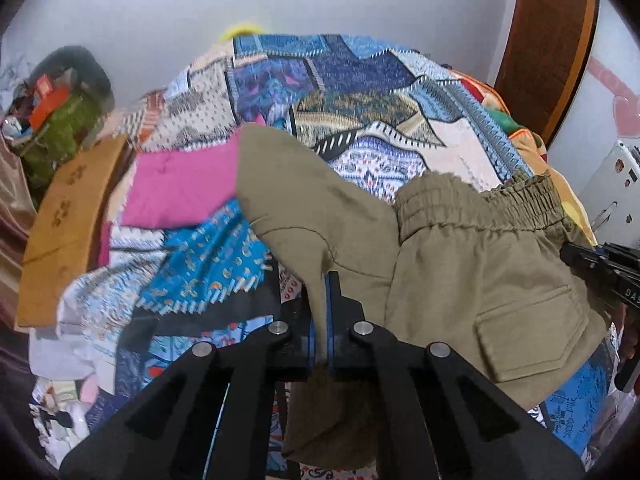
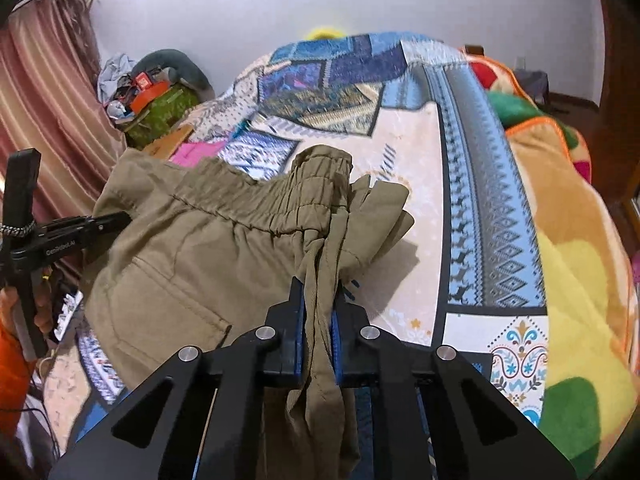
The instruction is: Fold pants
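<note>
Nearest, left wrist view: the left gripper point(image 1: 325, 316) is clenched on a thin fold of the olive pants point(image 1: 460, 272), cloth pinched between its blue pads and hanging below the jaws. Right wrist view: the right gripper point(image 2: 319, 320) is likewise clamped on a bunched rope of the same pants point(image 2: 208, 256), near the elastic waistband point(image 2: 280, 200).

Reading of the hold: each tong takes one side, so the garment is spread between them and lifted, only partly resting on the patterned bedspread point(image 2: 424, 200). Probably a pick-up to shake flat or carry one half over the other; folding looks early, cloth rumpled. A flapped pocket point(image 1: 528, 332) faces up.

Mid-distance: a pink cloth point(image 1: 180, 188) lies on the bedspread left of the pants, beside a tan board point(image 1: 68, 232). A yellow and green blanket point(image 2: 568, 264) lies along the right side.

Far: a green bag point(image 2: 164, 116) heaped with clutter by the curtain point(image 2: 48, 92); a white wall behind.

Writing: the left gripper's side, seen from the right wrist, reads "GenRobot.AI", slightly blurred. The right gripper's side, seen from the left wrist, shows "DAS", cut off at the frame edge.
</note>
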The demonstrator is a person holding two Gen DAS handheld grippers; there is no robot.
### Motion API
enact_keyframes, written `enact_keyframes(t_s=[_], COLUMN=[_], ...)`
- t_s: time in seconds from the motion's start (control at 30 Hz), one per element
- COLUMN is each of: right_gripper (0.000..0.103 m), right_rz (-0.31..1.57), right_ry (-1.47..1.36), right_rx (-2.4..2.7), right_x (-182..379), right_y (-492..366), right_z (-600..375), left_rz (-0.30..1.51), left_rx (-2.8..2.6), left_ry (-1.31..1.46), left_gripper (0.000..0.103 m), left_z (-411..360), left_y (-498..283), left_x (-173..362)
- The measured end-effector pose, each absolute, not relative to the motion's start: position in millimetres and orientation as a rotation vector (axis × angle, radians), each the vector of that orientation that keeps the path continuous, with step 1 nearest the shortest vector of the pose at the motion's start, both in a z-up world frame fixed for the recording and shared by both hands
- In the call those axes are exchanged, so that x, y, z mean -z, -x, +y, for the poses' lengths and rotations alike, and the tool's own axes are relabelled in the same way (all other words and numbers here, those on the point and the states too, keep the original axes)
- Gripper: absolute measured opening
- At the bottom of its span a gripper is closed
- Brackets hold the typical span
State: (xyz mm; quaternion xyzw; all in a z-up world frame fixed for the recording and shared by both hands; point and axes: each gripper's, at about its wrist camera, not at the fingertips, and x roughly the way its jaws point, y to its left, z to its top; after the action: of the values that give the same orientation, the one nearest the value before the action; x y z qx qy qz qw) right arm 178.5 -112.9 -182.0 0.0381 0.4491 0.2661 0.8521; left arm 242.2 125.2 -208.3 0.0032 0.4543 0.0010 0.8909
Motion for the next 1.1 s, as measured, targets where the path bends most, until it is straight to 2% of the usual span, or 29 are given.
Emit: enact_keyframes(t_s=[0.3, 0.6, 0.9, 1.1], right_gripper=[0.008, 0.008, 0.008, 0.008], right_rz=[0.832, 0.718, 0.667, 0.654], right_ry=[0.004, 0.041, 0.074, 0.090], right_rx=[-0.590, -0.619, -0.647, -0.673], right_x=[134, 89, 82, 89], right_y=[-174, -205, -253, -288], right_z=[-90, -54, 10, 55], left_rz=[0.822, 0.713, 0.677, 0.670], left_rx=[-0.026, -0.098, -0.191, -0.277], left_ry=[-0.056, -0.042, -0.076, -0.082], left_gripper=[0.003, 0.003, 0.003, 0.003], left_z=[127, 172, 225, 270], left_y=[-234, -249, -292, -331], left_x=[157, 107, 100, 120])
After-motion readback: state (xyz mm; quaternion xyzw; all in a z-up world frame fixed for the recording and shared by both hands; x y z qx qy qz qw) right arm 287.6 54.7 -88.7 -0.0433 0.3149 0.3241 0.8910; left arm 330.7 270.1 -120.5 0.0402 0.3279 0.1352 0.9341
